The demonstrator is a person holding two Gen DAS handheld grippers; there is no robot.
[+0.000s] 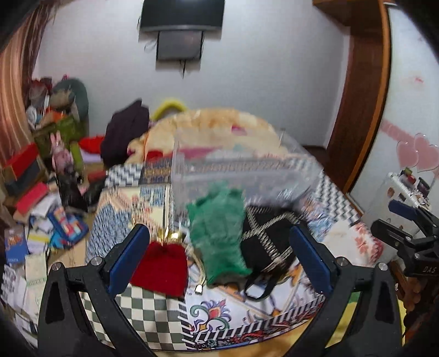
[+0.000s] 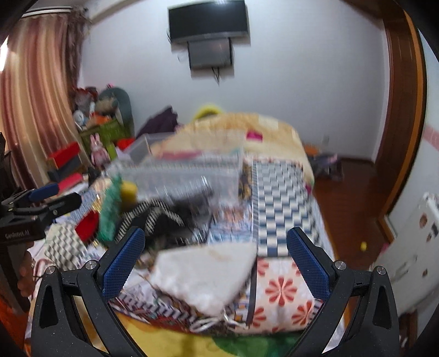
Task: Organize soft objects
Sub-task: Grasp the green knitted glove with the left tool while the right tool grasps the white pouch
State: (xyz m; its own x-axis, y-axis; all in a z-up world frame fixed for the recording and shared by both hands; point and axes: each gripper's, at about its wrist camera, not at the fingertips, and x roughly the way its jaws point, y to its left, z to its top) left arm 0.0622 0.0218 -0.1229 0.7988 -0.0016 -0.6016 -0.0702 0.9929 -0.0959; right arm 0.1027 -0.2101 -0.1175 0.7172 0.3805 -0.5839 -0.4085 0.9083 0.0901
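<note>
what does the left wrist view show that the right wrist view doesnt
Only the left wrist view: the pink heart decals on the right, and the books piled on the floor.

Only the right wrist view: the white pouch lying between the open right gripper fingers.

Both: the red pouch, green pouch, black patterned bag, clear plastic box and wall TV.

On the bed lie four soft pouches: one red pouch [image 1: 162,267] near left, one green pouch [image 1: 216,233] beside it, one black pouch [image 1: 267,241] to the right, and one white pouch [image 2: 205,274] nearest. One clear plastic box [image 1: 236,170] sits farther back. Two hand-held grippers are in view, the left hand-held gripper [image 1: 219,258] and the right hand-held gripper [image 2: 215,261].
</note>
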